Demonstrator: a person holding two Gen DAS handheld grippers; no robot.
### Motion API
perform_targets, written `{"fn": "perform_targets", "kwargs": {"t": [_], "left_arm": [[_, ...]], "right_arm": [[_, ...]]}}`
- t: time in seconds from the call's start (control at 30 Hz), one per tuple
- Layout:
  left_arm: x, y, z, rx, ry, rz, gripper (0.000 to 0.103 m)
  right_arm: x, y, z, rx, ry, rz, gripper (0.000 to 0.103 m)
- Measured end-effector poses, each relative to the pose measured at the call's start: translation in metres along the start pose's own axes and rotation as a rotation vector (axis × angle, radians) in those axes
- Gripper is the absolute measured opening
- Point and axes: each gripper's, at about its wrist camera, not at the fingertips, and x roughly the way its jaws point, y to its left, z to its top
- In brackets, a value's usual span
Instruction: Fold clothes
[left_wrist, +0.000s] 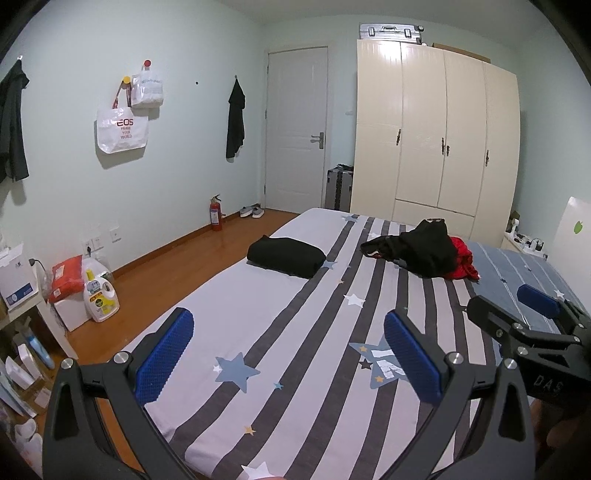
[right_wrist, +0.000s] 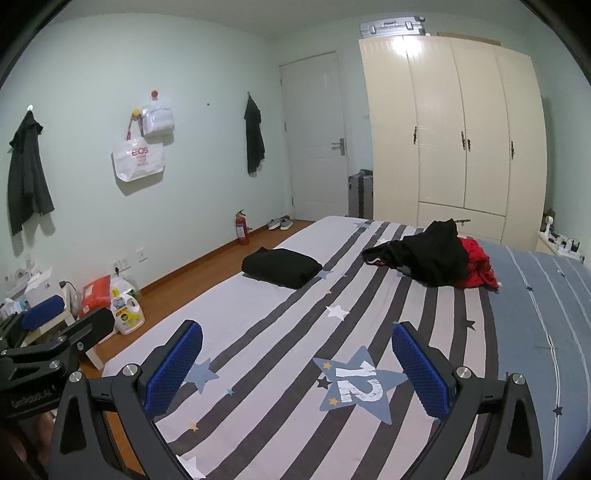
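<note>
A folded black garment (left_wrist: 286, 256) (right_wrist: 282, 267) lies on the left part of the striped bed (left_wrist: 258, 332) (right_wrist: 280, 369). A crumpled black garment (left_wrist: 417, 245) (right_wrist: 428, 254) lies further right, on top of a red garment (left_wrist: 461, 258) (right_wrist: 478, 267). My left gripper (left_wrist: 288, 350) is open and empty above the near part of the bed. My right gripper (right_wrist: 297, 363) is open and empty beside it; it also shows at the right edge of the left wrist view (left_wrist: 517, 306). Both are well short of the clothes.
A cream wardrobe (left_wrist: 436, 136) stands behind the bed, beside a white door (left_wrist: 295, 129). On the floor at left are a detergent bottle (left_wrist: 99, 295), a fire extinguisher (left_wrist: 215, 214) and shoes (left_wrist: 251, 211). Bags (left_wrist: 122, 125) and dark clothes (left_wrist: 235, 118) hang on the wall.
</note>
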Motion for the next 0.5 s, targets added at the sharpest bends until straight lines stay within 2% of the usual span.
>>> {"fn": "perform_targets", "kwargs": {"t": [0.5], "left_arm": [[-0.0004, 0.0067, -0.0007, -0.005, -0.009, 0.021, 0.102]], "right_arm": [[0.0021, 0.0051, 0.002, 0.0, -0.001, 0.01, 0.102]]}}
